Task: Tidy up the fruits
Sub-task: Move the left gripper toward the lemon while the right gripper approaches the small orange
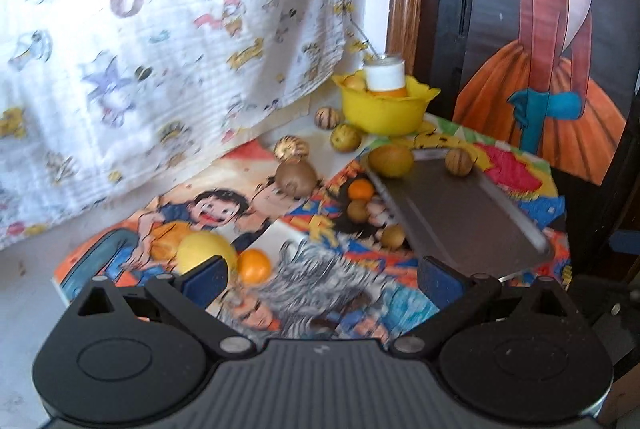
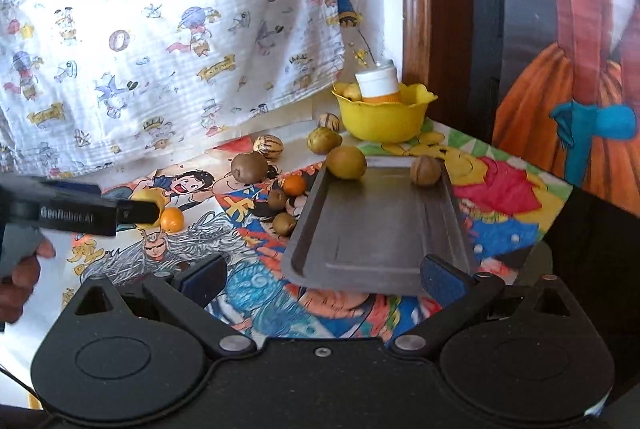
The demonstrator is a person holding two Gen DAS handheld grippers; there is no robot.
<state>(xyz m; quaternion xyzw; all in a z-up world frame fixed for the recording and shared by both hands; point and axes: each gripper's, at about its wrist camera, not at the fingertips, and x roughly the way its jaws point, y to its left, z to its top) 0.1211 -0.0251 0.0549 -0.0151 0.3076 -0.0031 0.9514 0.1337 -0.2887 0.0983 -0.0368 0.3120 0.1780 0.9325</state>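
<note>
Only one piece of writing could be read. In the right wrist view, the black plastic body of the left claw [image 2: 138, 212] reached in from the left edge, and pale raised letters along its side spelled "GenRobot.AI". The white cotton cloth printed with small cartoon figures [image 2: 168, 29] carried little yellow banners with dark lettering, but the letters were too small and blurred to make out. The colourful cartoon-printed paper covering the surface [image 2: 500, 181] showed drawn characters and patches of colour with shapes like lettering, none of it legible in either view.
</note>
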